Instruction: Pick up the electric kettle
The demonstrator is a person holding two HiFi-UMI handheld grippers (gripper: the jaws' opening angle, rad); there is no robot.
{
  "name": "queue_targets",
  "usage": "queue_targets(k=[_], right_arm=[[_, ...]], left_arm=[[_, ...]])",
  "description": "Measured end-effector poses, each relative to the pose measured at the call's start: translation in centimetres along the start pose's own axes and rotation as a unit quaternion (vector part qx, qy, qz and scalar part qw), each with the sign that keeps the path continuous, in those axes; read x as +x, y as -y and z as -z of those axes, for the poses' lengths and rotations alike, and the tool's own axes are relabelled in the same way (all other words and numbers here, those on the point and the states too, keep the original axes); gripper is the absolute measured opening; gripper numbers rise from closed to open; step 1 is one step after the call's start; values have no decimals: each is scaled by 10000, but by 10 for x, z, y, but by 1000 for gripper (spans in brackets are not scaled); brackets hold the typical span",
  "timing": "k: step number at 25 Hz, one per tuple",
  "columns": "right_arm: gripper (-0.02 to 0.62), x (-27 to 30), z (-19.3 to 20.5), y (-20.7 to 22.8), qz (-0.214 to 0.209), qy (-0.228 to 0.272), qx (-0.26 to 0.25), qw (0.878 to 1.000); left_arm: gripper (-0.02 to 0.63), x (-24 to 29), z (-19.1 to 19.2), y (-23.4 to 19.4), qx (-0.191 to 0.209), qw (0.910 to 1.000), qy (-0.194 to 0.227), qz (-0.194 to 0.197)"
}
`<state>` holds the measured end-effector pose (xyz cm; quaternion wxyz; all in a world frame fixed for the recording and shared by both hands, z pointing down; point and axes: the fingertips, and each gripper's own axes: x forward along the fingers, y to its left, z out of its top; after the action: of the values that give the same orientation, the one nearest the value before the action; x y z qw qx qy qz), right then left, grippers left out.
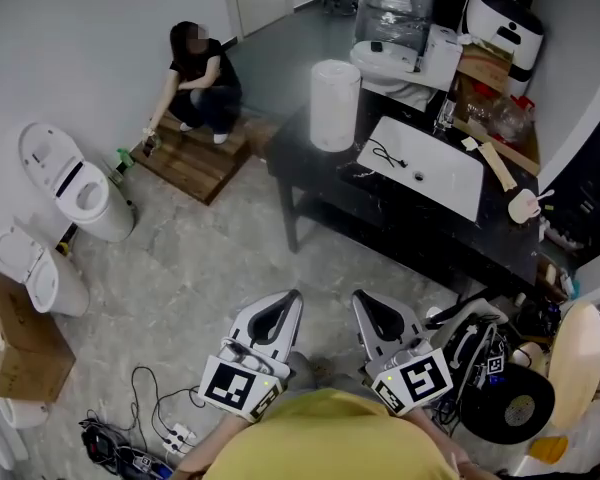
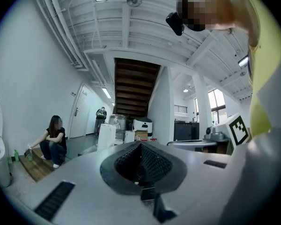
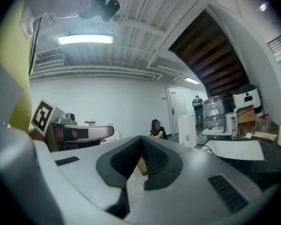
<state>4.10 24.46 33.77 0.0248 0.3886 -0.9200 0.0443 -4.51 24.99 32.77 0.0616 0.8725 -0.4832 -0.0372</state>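
1. The left gripper and the right gripper are held side by side, close in front of the person's body. Both are pointed level towards the long black worktop. This is judged to be a carrying posture for an approach, not a reach.
2. In the left gripper view the jaws are seen brought together, with nothing between them. The same is seen in the right gripper view. They are probably kept together because no grasp is being prepared yet.
3. The electric kettle cannot be identified with certainty. A small shiny metal object stands at the far edge of the worktop, behind the white rectangular ceramic basin. It may be the kettle, but it is too small to tell.
4. The worktop is well apart from both grippers, and the grey stone floor lies between them. The task is therefore judged to be at its very beginning.
5. A tall white cylinder stands on the left part of the worktop, and a thin black cable lies on the basin. Both should be avoided when the far edge is approached.
6. Before any pickup, the jaws of at least one gripper would have to be opened.
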Motion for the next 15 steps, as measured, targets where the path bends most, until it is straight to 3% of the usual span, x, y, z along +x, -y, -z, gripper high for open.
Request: queue_targets(k=[8, 15], right_arm=[[17, 18, 2, 14, 46, -56, 18, 10000], [17, 50, 0, 48, 349, -124, 34, 9993]], left_arm=[[9, 18, 2, -22, -3, 10000, -31, -61], [9, 66, -3, -51, -13, 9998, -44, 196]])
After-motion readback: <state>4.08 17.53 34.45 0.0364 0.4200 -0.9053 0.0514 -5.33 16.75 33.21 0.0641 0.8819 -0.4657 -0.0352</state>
